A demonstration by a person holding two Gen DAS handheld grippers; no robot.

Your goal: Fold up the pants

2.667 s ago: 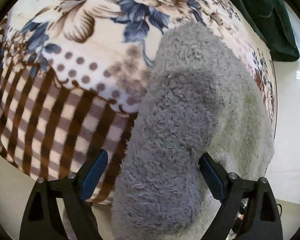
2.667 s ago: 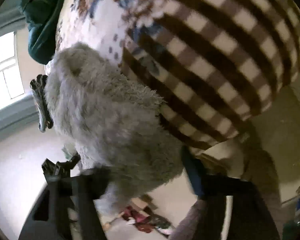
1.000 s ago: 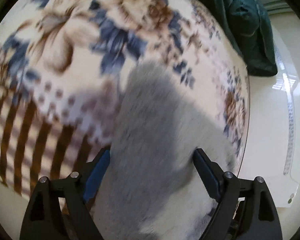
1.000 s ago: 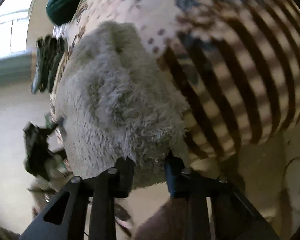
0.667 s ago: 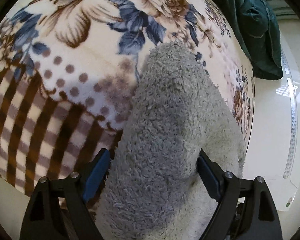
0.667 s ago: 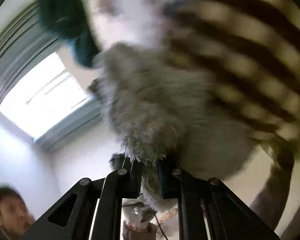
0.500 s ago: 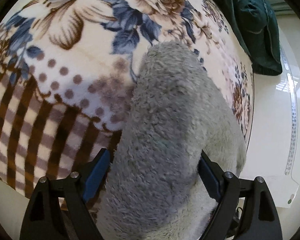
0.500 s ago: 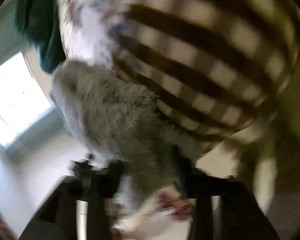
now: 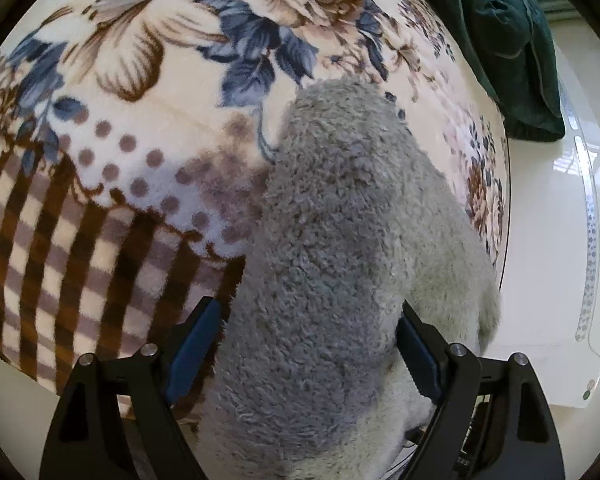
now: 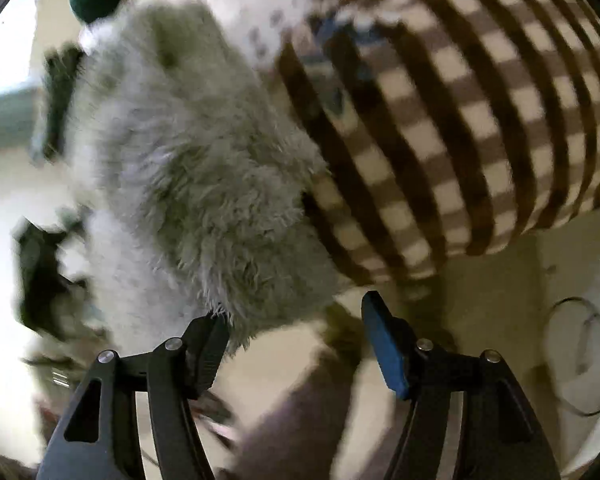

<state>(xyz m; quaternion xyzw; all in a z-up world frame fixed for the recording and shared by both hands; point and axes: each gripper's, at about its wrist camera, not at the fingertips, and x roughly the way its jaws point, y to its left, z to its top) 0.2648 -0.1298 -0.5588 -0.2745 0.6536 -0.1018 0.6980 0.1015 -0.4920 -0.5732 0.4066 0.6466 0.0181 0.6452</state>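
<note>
The pants [image 9: 332, 264], a thick grey fleece bundle, lie on a blanket [image 9: 148, 92] with flowers at its far part and brown checks near its front edge. The bundle sits at the blanket's front right corner as the left wrist view shows it, and its near end hangs over the front edge.

The left gripper [image 9: 306, 344] has its fingers [image 9: 194, 344] spread wide around the near end of the pants. The fleece fills the gap and touches the right pad; whether the left pad presses on it I cannot tell. This gripper stands as it did a second ago, at the same width around the same fold.

The right gripper [image 10: 296, 340] has just been opening: a second ago its fingers pinched the fleece edge, and now they stand apart. The fleece tip brushes the left finger [image 10: 206, 348] only; the blue pad of the other is clear of it, with floor showing between. The pants [image 10: 188, 168] now rest on the blanket [image 10: 452, 128] instead of hanging from that gripper.

A dark green cloth [image 9: 512, 40] lies at the blanket's far right corner, well apart from the pants. Right of the blanket is a pale glossy floor [image 9: 548, 240]. The right wrist view is blurred; the left gripper [image 10: 40, 276] shows there as a dark shape left of the pants, and a thin cable [image 10: 580, 344] lies on the floor at right.
</note>
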